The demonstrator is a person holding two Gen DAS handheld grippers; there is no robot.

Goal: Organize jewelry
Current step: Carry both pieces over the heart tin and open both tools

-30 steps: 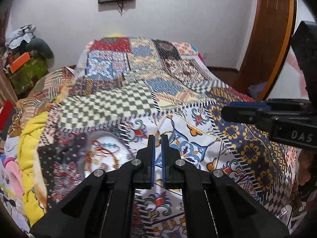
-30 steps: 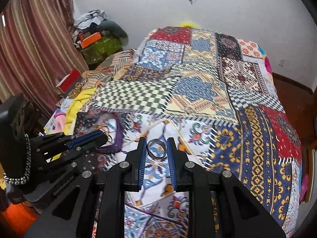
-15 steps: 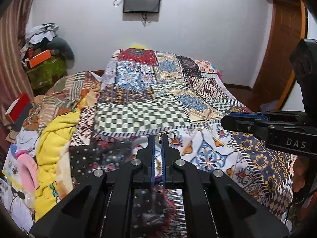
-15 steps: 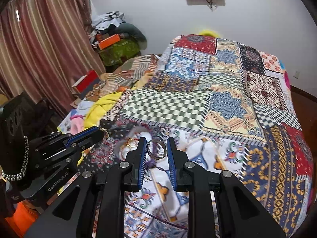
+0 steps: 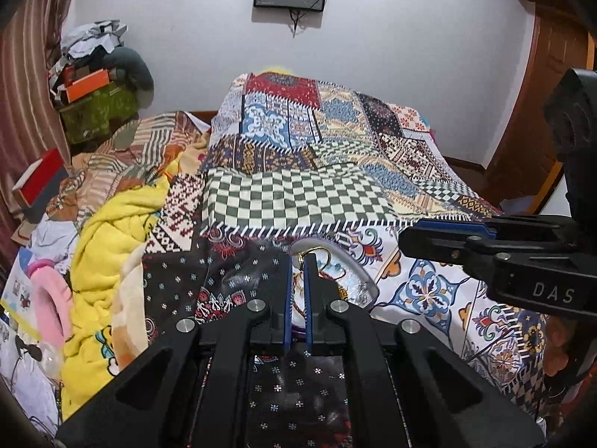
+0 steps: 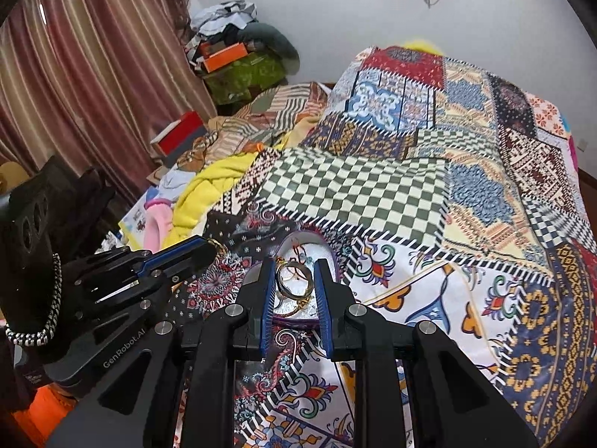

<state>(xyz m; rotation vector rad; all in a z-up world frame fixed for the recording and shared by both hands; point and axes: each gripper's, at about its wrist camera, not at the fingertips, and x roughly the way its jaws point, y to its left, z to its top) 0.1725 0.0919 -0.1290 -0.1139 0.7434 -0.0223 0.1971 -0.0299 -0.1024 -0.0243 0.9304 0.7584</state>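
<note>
Our right fingers (image 6: 269, 291) clamp a bangle (image 6: 293, 280) at centre frame; the left (image 5: 286, 291) pinch a ring (image 5: 315, 255). Released off the tray (image 6: 334, 261), we judge either could vanish into the quilt (image 6: 373, 194).

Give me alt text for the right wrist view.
The right tool grips a metal ring above a purple-rimmed dish of jewelry on a patchwork bedspread. The left tool reaches in from the left, its tips shut on a small gold ring.

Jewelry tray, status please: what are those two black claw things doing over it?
Right gripper shut on metal bangle above purple-rimmed tray. Left gripper pinching thin gold ring. Nothing in the way.
</note>
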